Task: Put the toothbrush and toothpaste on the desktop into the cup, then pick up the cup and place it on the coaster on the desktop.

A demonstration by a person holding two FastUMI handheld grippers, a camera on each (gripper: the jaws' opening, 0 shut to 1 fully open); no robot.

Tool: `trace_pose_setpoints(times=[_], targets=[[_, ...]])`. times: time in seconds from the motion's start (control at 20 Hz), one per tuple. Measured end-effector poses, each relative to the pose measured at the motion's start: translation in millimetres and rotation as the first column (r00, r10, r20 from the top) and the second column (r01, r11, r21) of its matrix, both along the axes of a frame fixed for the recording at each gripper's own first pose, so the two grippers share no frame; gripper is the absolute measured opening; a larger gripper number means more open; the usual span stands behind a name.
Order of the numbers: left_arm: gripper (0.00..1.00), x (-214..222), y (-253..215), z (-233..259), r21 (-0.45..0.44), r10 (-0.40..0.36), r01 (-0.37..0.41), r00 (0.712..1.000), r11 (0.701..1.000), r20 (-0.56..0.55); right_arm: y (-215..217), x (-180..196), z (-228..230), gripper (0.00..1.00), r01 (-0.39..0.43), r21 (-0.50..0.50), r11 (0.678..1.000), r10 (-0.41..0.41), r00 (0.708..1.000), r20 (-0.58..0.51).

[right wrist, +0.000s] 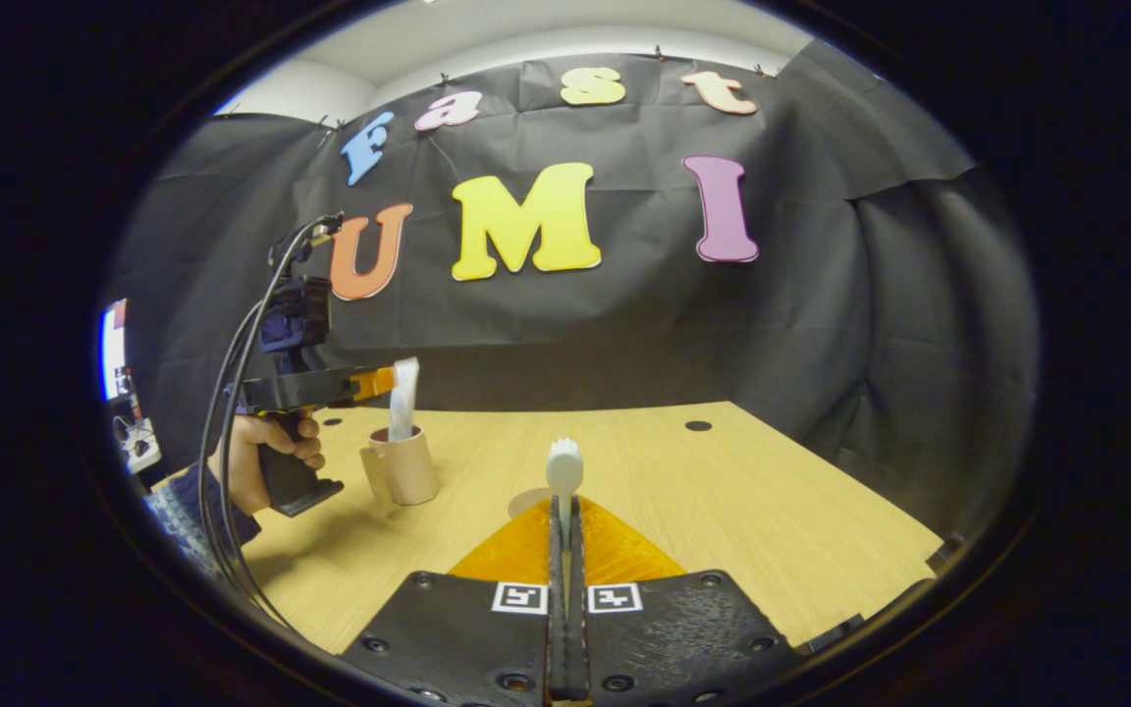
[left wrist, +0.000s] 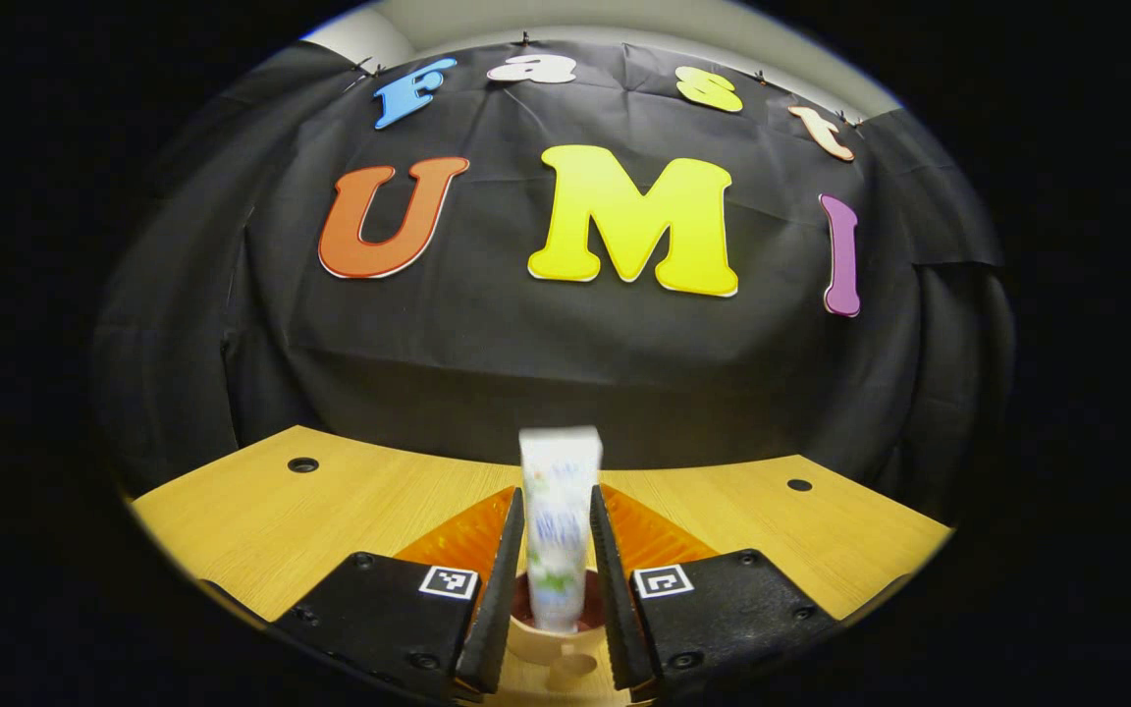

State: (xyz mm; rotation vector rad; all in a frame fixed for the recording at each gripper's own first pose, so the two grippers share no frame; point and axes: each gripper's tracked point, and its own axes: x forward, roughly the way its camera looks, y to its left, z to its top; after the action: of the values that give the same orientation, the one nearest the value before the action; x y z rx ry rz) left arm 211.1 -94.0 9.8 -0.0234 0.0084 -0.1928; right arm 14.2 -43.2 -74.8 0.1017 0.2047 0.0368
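A white toothpaste tube stands upright between the fingers of my left gripper, its lower end inside the beige cup just below. The tube looks blurred and the fingers sit close on each side of it, slightly apart. In the right gripper view the same tube rises out of the cup at the table's left, with the left gripper at its top, held by a hand. My right gripper is shut on a white toothbrush, head up past the fingertips.
A pale round coaster lies on the wooden table just behind my right gripper. Small dark holes mark the tabletop. Black cloth closes the back and sides. Cables hang from the left gripper.
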Motion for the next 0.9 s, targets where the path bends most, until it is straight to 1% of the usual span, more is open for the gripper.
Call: trace_pose_setpoints(times=[0.05, 0.1, 0.15, 0.3, 0.35, 0.4, 0.45, 0.5, 0.7, 0.8, 0.9], targets=[[0.41, 1.5, -0.7, -0.1, 0.007, -0.003, 0.003, 1.0, 1.0, -0.004, 0.3, 3.1, 0.7, 0.0, -0.001, -0.001, 1.0, 0.001, 1.0, -0.001], [0.51, 0.1, 0.4, -2.5, 0.014, 0.001, -0.001, 1.0, 1.0, -0.009, 3.1, 6.6, 2.2, 0.0, -0.002, -0.002, 1.0, 0.002, 1.0, -0.003], [0.4, 0.3, 0.7, -4.3, 0.016, 0.004, -0.004, 1.0, 1.0, -0.017, 4.6, 7.1, 2.9, 0.0, -0.003, -0.002, 1.0, 0.003, 1.0, -0.003], [0.42, -7.1, 3.3, -6.8, 0.002, 0.009, -0.009, 0.999, 1.0, -0.033, 5.0, 4.7, 2.8, 0.0, -0.005, -0.006, 1.0, 0.005, 1.0, 0.0], [0.59, -9.8, 5.7, -7.8, 0.002, 0.018, -0.017, 0.999, 1.0, -0.041, 5.5, 4.2, 3.2, 0.0, -0.006, -0.004, 1.0, 0.006, 1.0, 0.0], [0.56, -12.5, 7.8, -8.1, 0.002, 0.024, -0.024, 0.999, 1.0, -0.049, 6.4, 3.2, 3.5, 0.0, -0.009, -0.001, 1.0, 0.009, 1.0, 0.002], [0.96, -16.7, 10.6, -7.2, -0.003, 0.03, -0.03, 0.998, 1.0, -0.05, 7.8, 4.0, 5.5, 0.0, -0.011, 0.0, 1.0, 0.011, 1.0, 0.005], [0.91, -20.3, 12.1, -4.7, -0.006, 0.031, -0.032, 0.999, 0.999, -0.041, 8.9, 6.0, 6.7, 0.0, -0.011, -0.004, 1.0, 0.011, 1.0, 0.007], [0.98, -35.7, 24.8, -4.0, 0.018, 0.042, -0.042, 0.999, 0.999, -0.01, 21.7, 15.4, 23.8, 0.0, -0.022, -0.022, 1.0, 0.022, 0.999, 0.033], [0.98, -46.4, 33.6, -6.5, 0.01, 0.049, -0.049, 0.999, 0.999, -0.002, 29.8, 20.6, 35.9, 0.0, -0.027, -0.031, 0.999, 0.029, 0.998, 0.05], [0.98, -56.7, 41.4, -13.0, -0.002, 0.047, -0.047, 0.999, 0.999, -0.011, 45.8, 29.8, 50.4, 0.0, -0.05, -0.025, 0.998, 0.052, 0.997, 0.065]])
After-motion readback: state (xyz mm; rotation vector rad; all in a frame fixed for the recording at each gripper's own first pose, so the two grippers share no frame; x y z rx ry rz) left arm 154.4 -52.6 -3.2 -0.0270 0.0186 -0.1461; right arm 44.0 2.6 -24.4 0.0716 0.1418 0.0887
